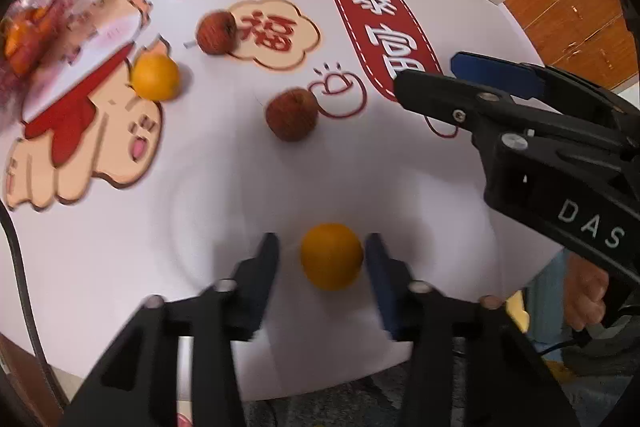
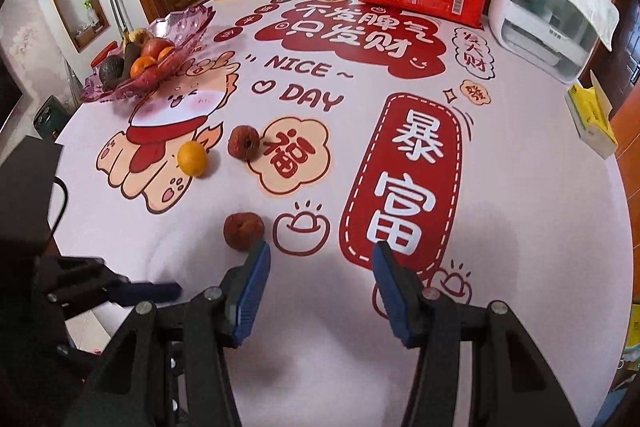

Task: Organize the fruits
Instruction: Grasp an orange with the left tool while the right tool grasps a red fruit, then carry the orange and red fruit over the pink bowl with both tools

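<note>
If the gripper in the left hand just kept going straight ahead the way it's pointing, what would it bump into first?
The round orange fruit, already sitting between the open left gripper's fingers. One blue pad looks nearly against it; motion blur hides whether they touch. Beyond lies a wrinkled dark-red fruit.

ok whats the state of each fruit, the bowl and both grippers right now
left gripper: open, fingers either side of near orange
near orange: on table, not clamped
far orange: loose on table
near wrinkled apple: loose on table
far wrinkled apple: loose on table
fruit bowl: holding fruit
right gripper: open, empty
</note>
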Demonstrator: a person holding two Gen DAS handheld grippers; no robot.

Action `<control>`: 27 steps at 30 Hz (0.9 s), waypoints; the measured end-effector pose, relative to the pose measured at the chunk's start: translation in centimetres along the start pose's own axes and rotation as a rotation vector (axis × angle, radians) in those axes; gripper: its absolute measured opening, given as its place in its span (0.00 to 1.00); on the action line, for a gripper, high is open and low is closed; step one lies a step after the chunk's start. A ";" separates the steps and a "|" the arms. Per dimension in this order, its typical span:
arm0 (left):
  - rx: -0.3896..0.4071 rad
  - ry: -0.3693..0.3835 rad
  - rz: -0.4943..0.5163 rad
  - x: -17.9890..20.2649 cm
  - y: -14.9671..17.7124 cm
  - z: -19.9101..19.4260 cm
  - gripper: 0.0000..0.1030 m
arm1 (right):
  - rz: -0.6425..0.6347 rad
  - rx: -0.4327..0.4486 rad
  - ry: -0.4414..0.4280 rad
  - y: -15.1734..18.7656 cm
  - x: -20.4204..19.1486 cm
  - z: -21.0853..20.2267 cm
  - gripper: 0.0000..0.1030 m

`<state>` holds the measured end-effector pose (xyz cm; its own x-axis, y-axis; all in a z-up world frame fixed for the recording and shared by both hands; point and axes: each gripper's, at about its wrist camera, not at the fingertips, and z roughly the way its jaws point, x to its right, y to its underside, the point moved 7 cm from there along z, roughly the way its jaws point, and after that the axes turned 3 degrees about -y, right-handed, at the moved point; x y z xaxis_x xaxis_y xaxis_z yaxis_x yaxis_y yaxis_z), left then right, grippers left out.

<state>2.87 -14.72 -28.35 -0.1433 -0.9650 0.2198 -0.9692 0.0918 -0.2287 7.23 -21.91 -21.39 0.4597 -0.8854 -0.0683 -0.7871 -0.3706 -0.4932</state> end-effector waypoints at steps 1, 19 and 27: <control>-0.002 0.031 -0.013 0.1 0.1 0.1 0.29 | -0.001 -0.003 -0.002 0.1 -0.1 0.1 0.52; 0.100 -0.104 -0.188 -7.4 -1.8 -2.0 0.28 | -0.063 -0.110 -0.115 -0.3 -4.2 4.8 0.52; 0.126 -0.123 -0.227 -9.8 -2.1 -2.9 0.28 | -0.067 -0.167 -0.172 -0.5 -5.6 6.4 0.30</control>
<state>5.68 -4.77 -27.30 0.1069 -0.9806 0.1641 -0.9400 -0.1534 -0.3046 7.69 -14.95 -26.32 0.5650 -0.8019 -0.1940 -0.8031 -0.4806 -0.3522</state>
